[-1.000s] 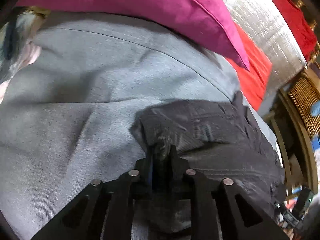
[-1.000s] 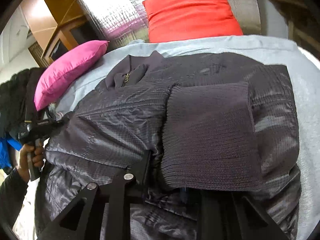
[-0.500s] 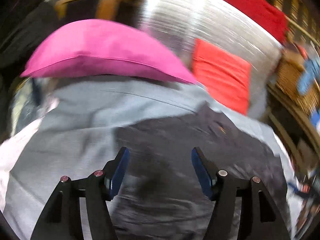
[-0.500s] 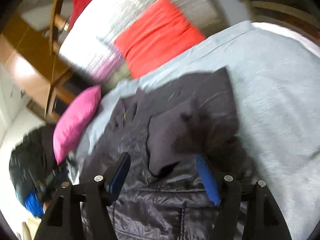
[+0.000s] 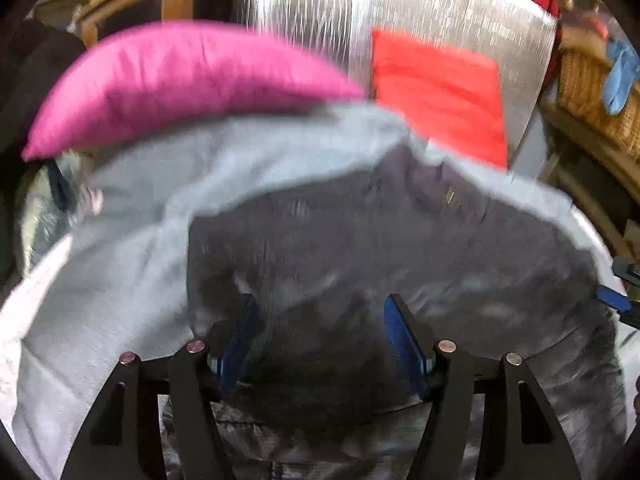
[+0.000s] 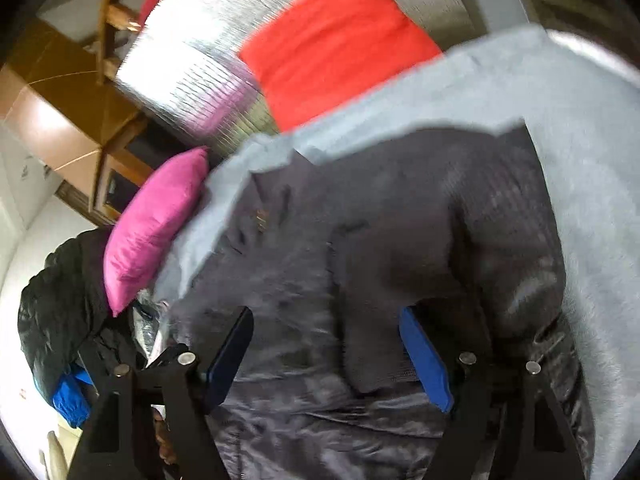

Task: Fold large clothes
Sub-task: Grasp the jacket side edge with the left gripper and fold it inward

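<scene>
opening over the dark jacket (image 6: 360, 240), both left gripper (image 5: 320, 336) and right gripper (image 6: 328, 344), nothing pinched, no legible writing

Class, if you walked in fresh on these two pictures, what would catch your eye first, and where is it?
A dark jacket sprawls across the grey bed cover, filling the middle. Behind it lie a pink cushion on the left and a red cushion against a silver backrest.

No legible text or labels
</scene>
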